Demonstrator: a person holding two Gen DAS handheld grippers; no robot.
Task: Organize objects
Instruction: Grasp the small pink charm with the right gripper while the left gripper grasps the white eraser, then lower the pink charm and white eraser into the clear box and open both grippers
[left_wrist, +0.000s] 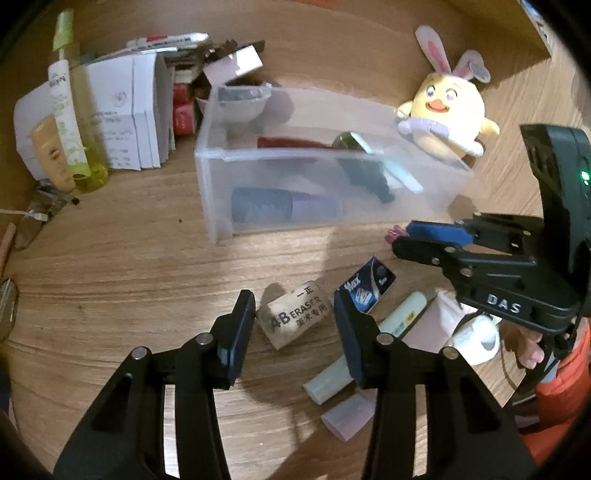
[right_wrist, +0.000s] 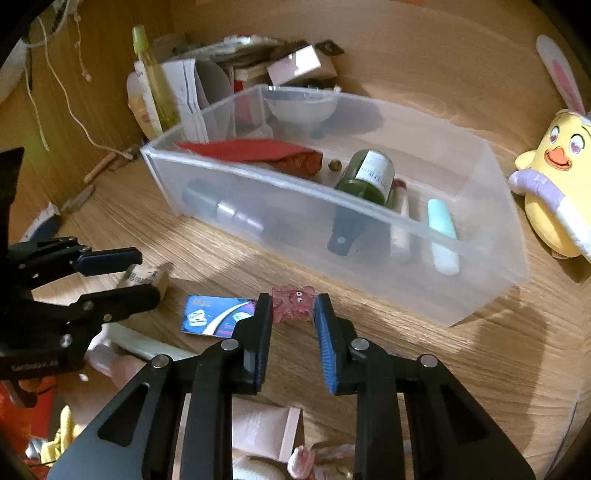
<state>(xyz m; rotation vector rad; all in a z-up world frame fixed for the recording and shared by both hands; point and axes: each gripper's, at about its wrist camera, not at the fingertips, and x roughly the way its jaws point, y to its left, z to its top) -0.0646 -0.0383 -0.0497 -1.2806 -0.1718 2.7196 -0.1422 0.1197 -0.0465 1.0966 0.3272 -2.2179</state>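
A worn white eraser (left_wrist: 291, 317) printed "4B ERASER" lies on the wooden table between the pads of my left gripper (left_wrist: 293, 308), which is shut on its two ends. The right wrist view shows that same left gripper (right_wrist: 147, 275) at the left edge. My right gripper (right_wrist: 293, 304) is shut on a small translucent pink figure (right_wrist: 293, 302), just in front of the clear plastic box (right_wrist: 332, 199). In the left wrist view the right gripper (left_wrist: 402, 239) reaches in from the right, with the pink figure (left_wrist: 393, 233) at its tips. The box (left_wrist: 332, 157) holds a green bottle (right_wrist: 369, 173), a red pouch and some tubes.
A blue packet (left_wrist: 367, 286) lies between the two grippers, with a pale tube (left_wrist: 399, 317) and a pink tube (right_wrist: 266, 428) closer to me. A yellow plush chick (left_wrist: 447, 114) sits right of the box. White cartons (left_wrist: 133, 110) and a yellow-green bottle (left_wrist: 79, 122) crowd the back left.
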